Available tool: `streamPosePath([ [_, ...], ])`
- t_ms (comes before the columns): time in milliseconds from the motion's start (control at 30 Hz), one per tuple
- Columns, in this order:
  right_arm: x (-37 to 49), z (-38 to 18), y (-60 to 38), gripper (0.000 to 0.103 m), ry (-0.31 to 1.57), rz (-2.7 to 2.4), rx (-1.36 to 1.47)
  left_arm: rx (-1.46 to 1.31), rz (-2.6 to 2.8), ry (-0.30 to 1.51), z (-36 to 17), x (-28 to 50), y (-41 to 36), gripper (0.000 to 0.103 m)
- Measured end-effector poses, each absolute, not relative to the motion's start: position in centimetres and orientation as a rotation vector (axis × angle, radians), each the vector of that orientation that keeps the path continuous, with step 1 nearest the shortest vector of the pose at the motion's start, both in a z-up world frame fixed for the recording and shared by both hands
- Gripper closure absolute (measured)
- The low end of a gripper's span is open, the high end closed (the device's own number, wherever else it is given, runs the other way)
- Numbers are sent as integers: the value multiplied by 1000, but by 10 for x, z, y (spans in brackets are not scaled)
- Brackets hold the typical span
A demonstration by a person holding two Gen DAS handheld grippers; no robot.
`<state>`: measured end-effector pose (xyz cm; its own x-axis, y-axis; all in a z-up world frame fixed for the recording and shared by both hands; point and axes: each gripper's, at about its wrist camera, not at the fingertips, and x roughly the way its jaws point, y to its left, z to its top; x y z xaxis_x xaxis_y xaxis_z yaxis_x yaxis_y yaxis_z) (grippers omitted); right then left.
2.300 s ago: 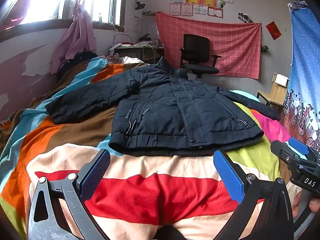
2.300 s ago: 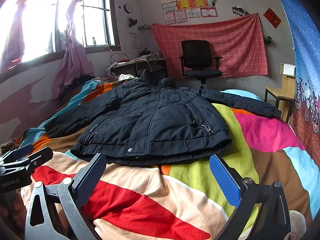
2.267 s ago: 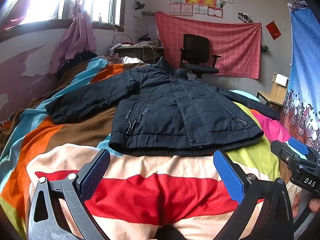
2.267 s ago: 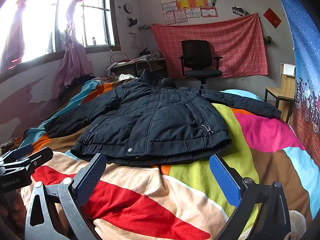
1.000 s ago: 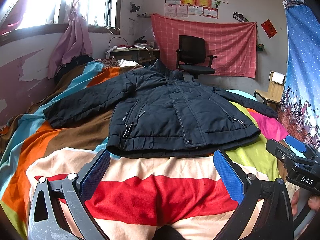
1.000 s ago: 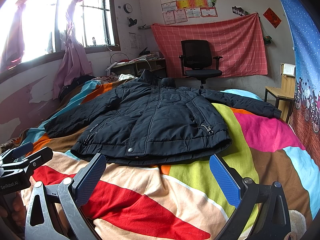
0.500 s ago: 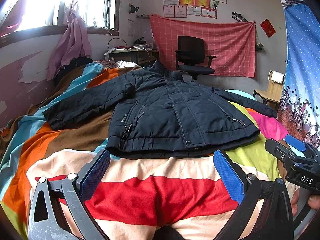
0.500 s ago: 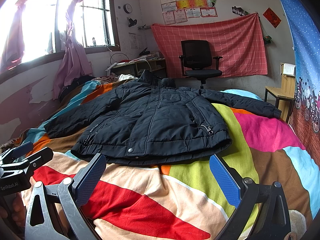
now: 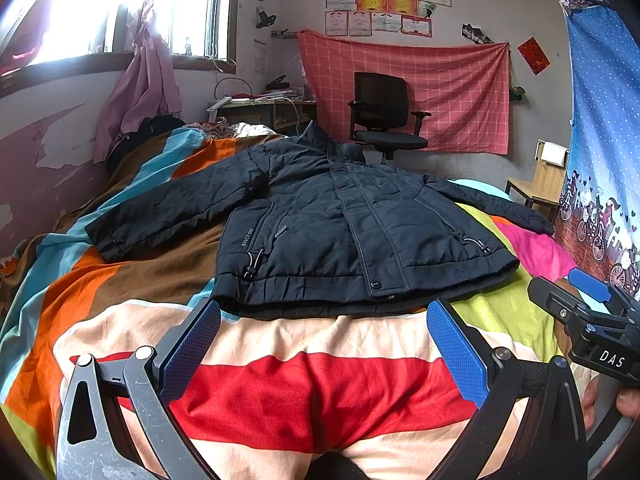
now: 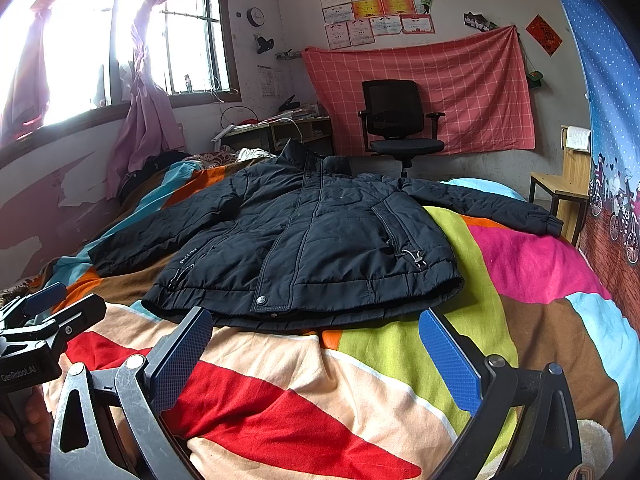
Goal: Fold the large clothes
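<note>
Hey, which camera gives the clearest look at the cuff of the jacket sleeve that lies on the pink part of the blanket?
The right wrist view: the cuff shows whole, its gathered end plain against the pink blanket. In the left wrist view the same cuff sits near the picture's edge, smaller and darker, its shape harder to read.

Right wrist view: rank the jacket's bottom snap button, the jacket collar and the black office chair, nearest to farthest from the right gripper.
From the right gripper:
1. Snap button, on the hem, just ahead.
2. Jacket collar, at the jacket's far end.
3. Office chair, beyond the bed, against the pink cloth.
</note>
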<state>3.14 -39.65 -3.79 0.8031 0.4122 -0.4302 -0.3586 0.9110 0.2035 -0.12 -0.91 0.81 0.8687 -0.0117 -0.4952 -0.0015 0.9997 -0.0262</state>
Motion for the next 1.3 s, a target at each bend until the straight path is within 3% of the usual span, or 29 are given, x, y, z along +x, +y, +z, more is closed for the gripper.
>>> streamPosePath([
  [767,32,-38,-397,0,495,411,117,-27,-11,519,8,-1,-10,2],
  [1300,48,-33,-416,0,657,140,101,-80,5,688,3,23,16,2],
])
